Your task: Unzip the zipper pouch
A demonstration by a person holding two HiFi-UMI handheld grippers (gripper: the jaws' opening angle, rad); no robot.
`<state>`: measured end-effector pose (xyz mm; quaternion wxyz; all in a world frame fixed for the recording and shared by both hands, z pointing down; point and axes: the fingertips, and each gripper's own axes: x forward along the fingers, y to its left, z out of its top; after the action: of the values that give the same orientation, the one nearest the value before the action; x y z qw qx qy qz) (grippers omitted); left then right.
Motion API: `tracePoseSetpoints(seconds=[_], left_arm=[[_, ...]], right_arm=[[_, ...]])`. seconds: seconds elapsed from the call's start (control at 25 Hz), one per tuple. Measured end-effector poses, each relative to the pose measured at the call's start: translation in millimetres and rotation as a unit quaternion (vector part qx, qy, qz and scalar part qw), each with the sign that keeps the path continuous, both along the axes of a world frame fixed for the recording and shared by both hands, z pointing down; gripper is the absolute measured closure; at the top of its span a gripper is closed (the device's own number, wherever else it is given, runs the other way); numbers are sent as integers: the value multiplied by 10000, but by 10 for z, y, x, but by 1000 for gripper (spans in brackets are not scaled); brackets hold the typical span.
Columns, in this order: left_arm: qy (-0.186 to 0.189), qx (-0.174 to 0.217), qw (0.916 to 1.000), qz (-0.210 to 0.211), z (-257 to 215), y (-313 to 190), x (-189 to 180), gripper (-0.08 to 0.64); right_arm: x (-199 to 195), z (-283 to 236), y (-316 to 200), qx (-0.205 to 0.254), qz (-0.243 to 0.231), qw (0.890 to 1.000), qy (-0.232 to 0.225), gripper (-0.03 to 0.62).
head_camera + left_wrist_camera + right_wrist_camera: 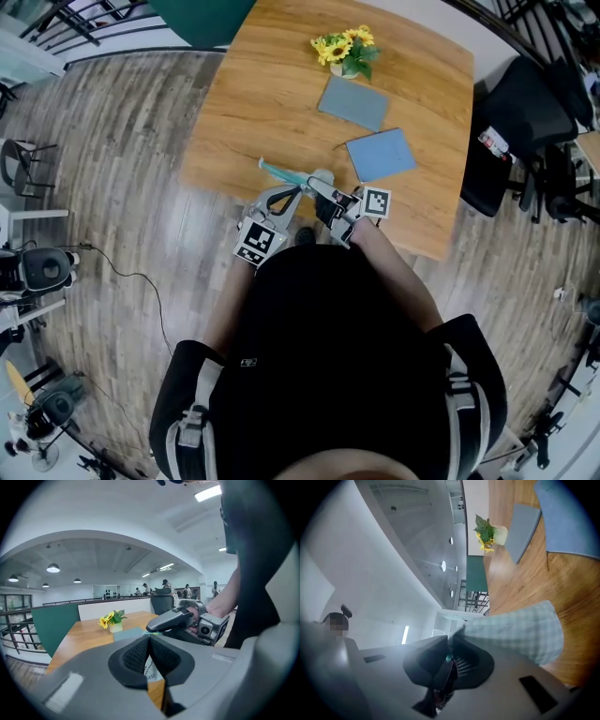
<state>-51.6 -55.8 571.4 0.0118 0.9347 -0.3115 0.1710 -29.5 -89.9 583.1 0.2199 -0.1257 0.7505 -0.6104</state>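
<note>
The zipper pouch (281, 173) is pale teal checked cloth, held up over the front edge of the wooden table (244, 112). My left gripper (292, 192) is shut on it from the left. In the left gripper view the pads (136, 657) pinch a pale printed strip of the pouch (151, 667). My right gripper (317, 183) meets it from the right. In the right gripper view the pouch (515, 630) runs away from my right gripper (451, 654), whose jaws pinch a small teal tab at its near end, seemingly the zipper pull. The right gripper (176, 618) also shows ahead in the left gripper view.
Two blue-grey flat pads (353, 102) (380, 154) lie on the table behind the pouch. A small pot of yellow flowers (345, 52) stands at the far edge. A black office chair (525, 112) is at the right, off the table.
</note>
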Motion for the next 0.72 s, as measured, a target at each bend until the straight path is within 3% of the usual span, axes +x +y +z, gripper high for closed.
tracePoseSetpoints(seconds=[0.36,0.72], left_arm=[[127,-68,9977,-664,-4,-116,-136,557],[-6,-33,9981,-608,13,-86,-153,557]], right_arm=[[15,-55,-2,81,130,9997,208,563],[21,-79,69,122,104,9995,259,563]])
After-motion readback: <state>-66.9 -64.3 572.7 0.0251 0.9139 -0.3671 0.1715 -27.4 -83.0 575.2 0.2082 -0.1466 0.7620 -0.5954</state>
